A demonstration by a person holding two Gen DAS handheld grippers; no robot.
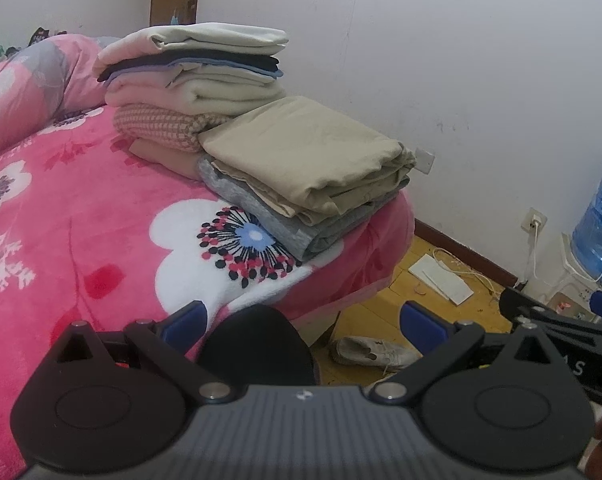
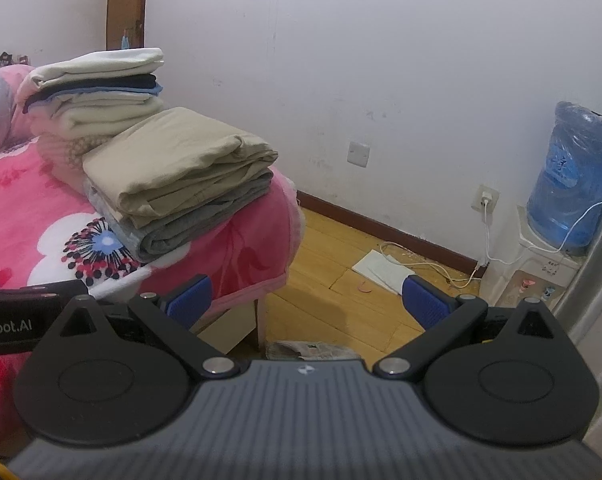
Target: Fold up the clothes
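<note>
Two neat stacks of soft folded cotton clothes [image 1: 301,160] at the fuzzy pink floral blanket [image 1: 81,220] edge, left gripper [image 1: 301,324] and right gripper [image 2: 307,300] both wide open, empty.

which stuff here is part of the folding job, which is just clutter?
Job: tall stack, beige-and-grey stack, both on the bed; left gripper and right gripper, both open, empty.

Clutter: water bottle, shoe, white board, cable, socket.

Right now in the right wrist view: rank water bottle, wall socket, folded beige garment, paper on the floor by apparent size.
1. folded beige garment, though it sits nearest the camera
2. water bottle
3. paper on the floor
4. wall socket

Both grippers are open, holding nothing.
</note>
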